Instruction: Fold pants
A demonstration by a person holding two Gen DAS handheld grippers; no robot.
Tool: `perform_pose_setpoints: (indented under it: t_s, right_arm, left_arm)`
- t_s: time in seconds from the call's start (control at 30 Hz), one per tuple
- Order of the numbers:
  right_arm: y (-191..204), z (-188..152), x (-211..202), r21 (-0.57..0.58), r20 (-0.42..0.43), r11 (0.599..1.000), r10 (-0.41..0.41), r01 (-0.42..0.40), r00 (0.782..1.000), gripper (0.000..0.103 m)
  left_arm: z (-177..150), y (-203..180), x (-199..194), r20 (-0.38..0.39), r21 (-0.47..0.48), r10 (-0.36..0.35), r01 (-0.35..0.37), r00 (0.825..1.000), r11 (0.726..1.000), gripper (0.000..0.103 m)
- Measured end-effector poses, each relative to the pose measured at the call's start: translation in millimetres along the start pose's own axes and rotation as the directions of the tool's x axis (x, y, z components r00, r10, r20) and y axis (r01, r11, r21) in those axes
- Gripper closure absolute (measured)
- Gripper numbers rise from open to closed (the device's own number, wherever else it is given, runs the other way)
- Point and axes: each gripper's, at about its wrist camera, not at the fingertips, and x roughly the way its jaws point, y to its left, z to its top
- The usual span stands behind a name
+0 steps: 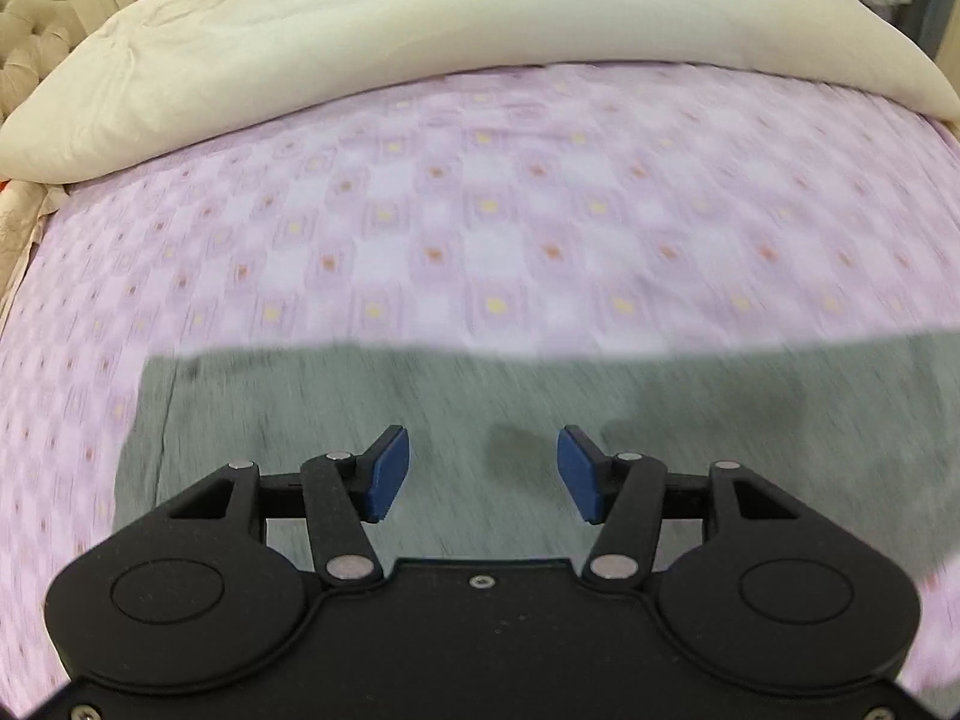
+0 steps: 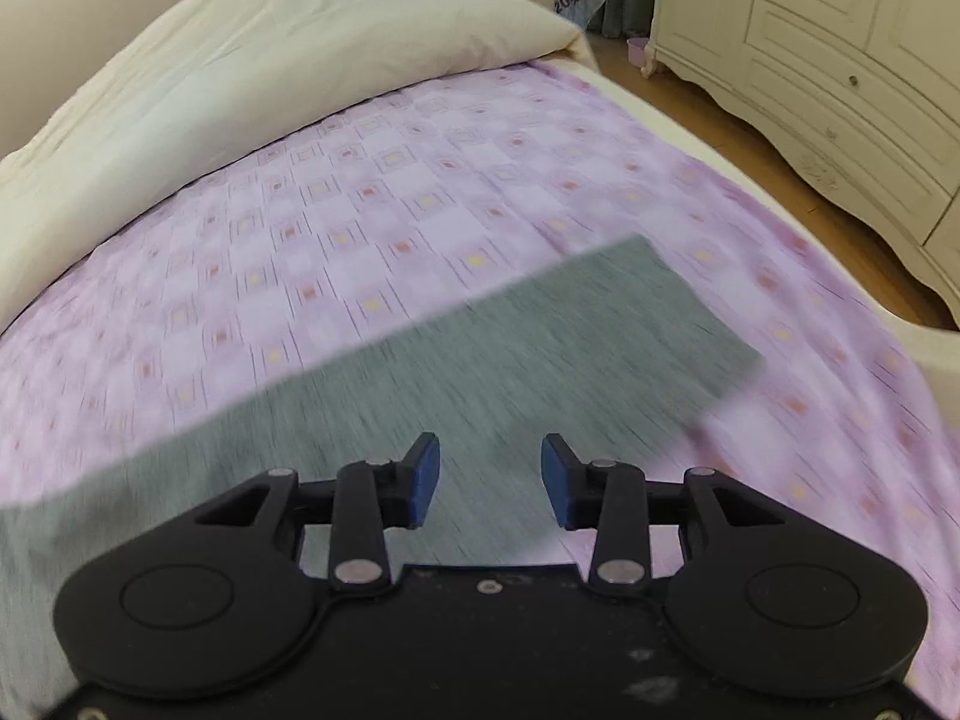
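Grey pants (image 1: 456, 396) lie flat on a pink checked bedsheet (image 1: 456, 210), blurred by motion. In the left wrist view my left gripper (image 1: 483, 450) hovers above the grey cloth near its left end, blue pads apart, nothing between them. The right wrist view shows the same pants (image 2: 540, 348) as a long grey strip running to a squared end at the right. My right gripper (image 2: 489, 456) hangs over that strip, its blue pads spread and empty. Neither gripper holds the fabric.
A cream duvet (image 1: 420, 30) is bunched along the far side of the bed, also in the right wrist view as the duvet (image 2: 240, 60). A cream wardrobe (image 2: 840, 60) and wooden floor (image 2: 750, 144) lie beyond the bed's right edge.
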Motion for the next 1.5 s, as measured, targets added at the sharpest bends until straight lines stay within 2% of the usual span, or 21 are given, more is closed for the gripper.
perform_pose_setpoints:
  t_s: [0.17, 0.3, 0.37, 0.43, 0.5, 0.53, 0.57, 0.6, 0.63, 0.7, 0.83, 1.0, 1.1, 1.2, 1.37, 1.4, 1.43, 1.47, 1.5]
  right_arm:
    - [39, 43, 49, 0.028, 0.028, 0.999, -0.046, 0.046, 0.999, 0.063]
    - [57, 62, 85, 0.059, 0.021, 0.995, -0.088, 0.086, 0.996, 0.063]
    - [61, 70, 102, 0.068, -0.013, 0.991, -0.114, 0.115, 0.993, 0.063]
    - [62, 74, 125, 0.087, -0.061, 0.985, -0.146, 0.151, 0.987, 0.063]
    - [60, 73, 143, 0.097, -0.163, 0.974, -0.187, 0.204, 0.969, 0.063]
    - [56, 71, 145, 0.109, -0.173, 0.974, -0.176, 0.197, 0.969, 0.067]
    - [50, 68, 140, 0.132, -0.153, 0.975, -0.157, 0.178, 0.976, 0.072]
    - [45, 66, 137, 0.151, -0.163, 0.976, -0.135, 0.16, 0.977, 0.103]
    - [40, 64, 133, 0.166, -0.179, 0.975, -0.116, 0.146, 0.977, 0.102]
    - [29, 57, 114, 0.189, -0.149, 0.975, -0.093, 0.12, 0.984, 0.102]
    - [8, 34, 75, 0.178, -0.113, 0.98, -0.068, 0.088, 0.991, 0.102]
    - [-16, -13, 45, 0.21, -0.119, 0.974, -0.058, 0.082, 0.991, 0.102]
    - [-22, -41, 38, 0.237, -0.141, 0.968, -0.054, 0.087, 0.989, 0.102]
    - [-23, -55, 39, 0.267, -0.149, 0.96, -0.046, 0.085, 0.988, 0.102]
    - [-19, -59, 46, 0.287, -0.14, 0.954, -0.047, 0.086, 0.989, 0.101]
    - [-19, -59, 45, 0.29, -0.134, 0.954, -0.043, 0.081, 0.99, 0.099]
    - [-20, -60, 44, 0.297, -0.126, 0.952, -0.038, 0.074, 0.991, 0.094]
    - [-24, -62, 40, 0.315, -0.113, 0.947, -0.031, 0.066, 0.993, 0.091]
    - [-29, -61, 37, 0.343, -0.097, 0.938, -0.024, 0.056, 0.995, 0.081]
  left_arm:
    - [8, 7, 29, -0.028, 0.059, 0.015, -0.013, 0.999, 0.998, 0.042]
    - [-5, 6, 59, -0.116, 0.1, 0.0, 0.012, 0.993, 0.995, 0.042]
    - [-20, 3, 74, -0.173, 0.117, 0.005, 0.015, 0.985, 0.993, 0.041]
    - [-30, 5, 71, -0.127, 0.119, 0.008, 0.008, 0.992, 0.993, 0.036]
    - [-36, 3, 67, -0.109, 0.143, 0.019, -0.003, 0.994, 0.99, 0.035]
    - [-38, 3, 65, -0.108, 0.151, 0.015, 0.001, 0.994, 0.988, 0.035]
    - [-39, 4, 64, -0.109, 0.154, 0.009, 0.008, 0.994, 0.988, 0.035]
    - [-39, 5, 62, -0.115, 0.149, -0.001, 0.018, 0.993, 0.989, 0.035]
    - [-39, 7, 60, -0.123, 0.141, -0.015, 0.032, 0.992, 0.989, 0.035]
    - [-33, 16, 60, -0.127, 0.122, -0.039, 0.055, 0.991, 0.991, 0.036]
    - [-27, 23, 44, -0.091, 0.083, -0.076, 0.084, 0.993, 0.993, 0.036]
    - [-9, 28, 25, -0.041, 0.006, -0.144, 0.144, 0.989, 0.99, 0.036]
    - [4, 27, 20, -0.03, -0.039, -0.209, 0.207, 0.978, 0.977, 0.036]
    - [16, 24, 34, -0.087, -0.104, -0.259, 0.25, 0.962, 0.963, 0.036]
    - [16, 14, 70, -0.217, -0.157, -0.214, 0.182, 0.953, 0.971, 0.036]
    - [16, 13, 76, -0.24, -0.159, -0.209, 0.174, 0.948, 0.972, 0.037]
    - [16, 10, 82, -0.259, -0.16, -0.206, 0.169, 0.944, 0.973, 0.047]
    - [15, 8, 87, -0.276, -0.163, -0.215, 0.175, 0.937, 0.971, 0.067]
    - [18, 8, 91, -0.281, -0.172, -0.232, 0.189, 0.931, 0.967, 0.072]
